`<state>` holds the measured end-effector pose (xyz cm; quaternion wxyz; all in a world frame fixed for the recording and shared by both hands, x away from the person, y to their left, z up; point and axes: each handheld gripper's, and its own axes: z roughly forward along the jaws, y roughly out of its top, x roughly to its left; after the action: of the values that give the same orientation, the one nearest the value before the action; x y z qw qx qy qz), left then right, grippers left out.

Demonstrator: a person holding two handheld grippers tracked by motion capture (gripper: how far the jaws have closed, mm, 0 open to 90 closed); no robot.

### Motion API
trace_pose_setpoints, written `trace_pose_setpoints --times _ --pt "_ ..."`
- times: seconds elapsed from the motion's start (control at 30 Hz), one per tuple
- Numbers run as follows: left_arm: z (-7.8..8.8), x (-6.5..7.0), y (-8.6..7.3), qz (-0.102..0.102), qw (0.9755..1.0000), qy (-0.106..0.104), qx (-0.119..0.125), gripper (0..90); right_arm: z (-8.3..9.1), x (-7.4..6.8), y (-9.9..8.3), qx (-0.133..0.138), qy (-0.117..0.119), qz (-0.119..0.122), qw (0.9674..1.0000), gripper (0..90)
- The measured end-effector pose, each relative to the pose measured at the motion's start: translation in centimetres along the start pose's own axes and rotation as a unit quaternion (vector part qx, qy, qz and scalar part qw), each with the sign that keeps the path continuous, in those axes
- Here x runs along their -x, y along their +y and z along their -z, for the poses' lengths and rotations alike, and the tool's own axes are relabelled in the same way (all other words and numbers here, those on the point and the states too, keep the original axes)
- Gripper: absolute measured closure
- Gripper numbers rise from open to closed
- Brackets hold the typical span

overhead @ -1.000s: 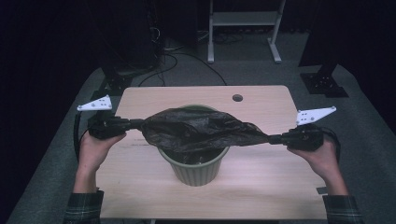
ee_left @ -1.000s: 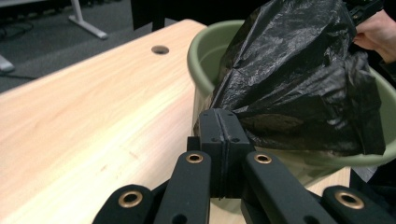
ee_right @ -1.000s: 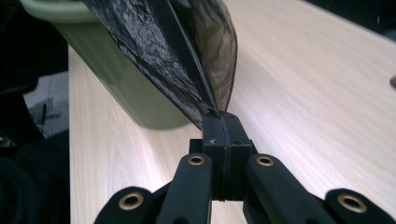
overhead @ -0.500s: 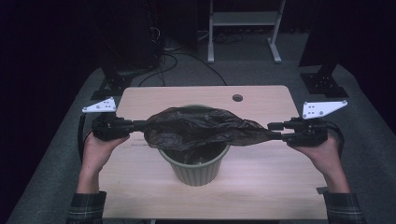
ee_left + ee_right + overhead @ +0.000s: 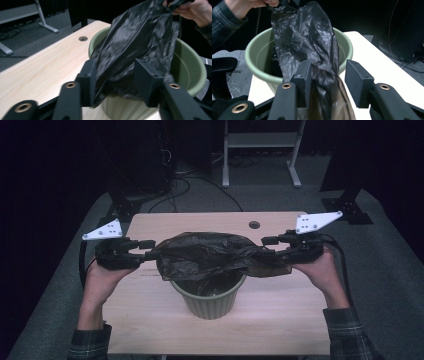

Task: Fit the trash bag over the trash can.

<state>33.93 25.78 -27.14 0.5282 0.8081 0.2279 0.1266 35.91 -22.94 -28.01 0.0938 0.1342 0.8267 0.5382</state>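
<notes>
Now black bag (image 5: 210, 256) stretched over green bin (image 5: 210, 300) on worktop (image 5: 280, 315); left hand-held gripper (image 5: 148, 251) jaws just opened, bag loose between; right hand-held gripper (image 5: 268, 247) part-open, bag between, unpinched.

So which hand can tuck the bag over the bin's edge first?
Probably left: the left gripper sits right at the bin rim with the bag between its jaws. The right gripper is farther out.

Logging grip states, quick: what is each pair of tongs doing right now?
Left tongs: just opening, crinkled black plastic bag loose between them.
Right tongs: open, bag against one pad.
</notes>
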Motion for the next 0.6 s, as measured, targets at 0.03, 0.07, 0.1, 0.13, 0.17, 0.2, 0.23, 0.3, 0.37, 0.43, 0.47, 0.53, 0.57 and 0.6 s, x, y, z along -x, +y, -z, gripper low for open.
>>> trace_pose_setpoints --times 0.03,0.07,0.1,0.13,0.17,0.2,0.23,0.3,0.37,0.43,0.47,0.53,0.57,0.6 --pt "0.1 0.2 0.2 -0.003 1.0000 -0.002 0.002 48.8 -0.3 0.1 0.1 -0.003 0.008 0.000 1.0000 66.2" --pt "0.1 0.4 0.5 -0.006 1.0000 -0.003 0.007 47.8 -0.6 0.1 0.2 -0.004 0.008 0.000 1.0000 71.1" --pt "0.1 0.6 0.7 -0.010 0.9999 -0.003 0.009 46.1 -0.9 0.1 0.3 -0.004 0.013 0.000 0.9999 78.9" --pt "0.1 0.8 0.9 -0.013 0.9998 -0.005 0.010 45.2 -1.0 0.2 0.4 -0.004 0.018 0.000 0.9998 82.3" --pt "0.0 1.1 1.1 -0.018 0.9997 -0.008 0.012 44.9 -1.2 0.2 0.4 -0.003 0.018 0.001 0.9998 85.6" --pt "-0.2 1.3 1.3 -0.021 0.9996 -0.011 0.012 44.1 -1.5 0.2 0.5 -0.004 0.018 -0.001 0.9998 89.0" --pt "-0.4 1.6 1.5 -0.026 0.9995 -0.016 0.011 44.2 -1.6 0.2 0.6 -0.005 0.018 -0.003 0.9998 89.3" --pt "-1.1 2.3 1.7 -0.036 0.9990 -0.027 0.006 44.2 -1.9 0.3 0.7 -0.003 0.014 -0.006 0.9999 89.6" --pt "-1.9 2.8 1.8 -0.044 0.9984 -0.037 0.000 44.1 -2.0 0.5 0.8 0.000 0.008 -0.011 0.9999 89.6" --pt "-2.7 3.2 1.8 -0.050 0.9976 -0.049 -0.004 43.2 -2.1 0.8 0.8 0.005 0.006 -0.016 0.9998 89.6" --pt "-3.0 3.4 1.8 -0.052 0.9973 -0.051 -0.006 42.6 -2.1 0.9 0.8 0.006 0.006 -0.019 0.9998 89.6" --pt "-3.7 3.7 1.5 -0.055 0.9968 -0.057 -0.012 40.6 -2.1 1.1 0.8 0.006 0.003 -0.021 0.9998 89.6" --pt "-4.1 3.8 1.4 -0.057 0.9964 -0.060 -0.017 39.7 -2.2 1.2 0.8 0.005 0.001 -0.024 0.9997 89.6" --pt "-4.4 3.8 1.3 -0.058 0.9962 -0.062 -0.019 38.2 -2.2 1.3 0.7 0.004 -0.002 -0.029 0.9996 89.5"
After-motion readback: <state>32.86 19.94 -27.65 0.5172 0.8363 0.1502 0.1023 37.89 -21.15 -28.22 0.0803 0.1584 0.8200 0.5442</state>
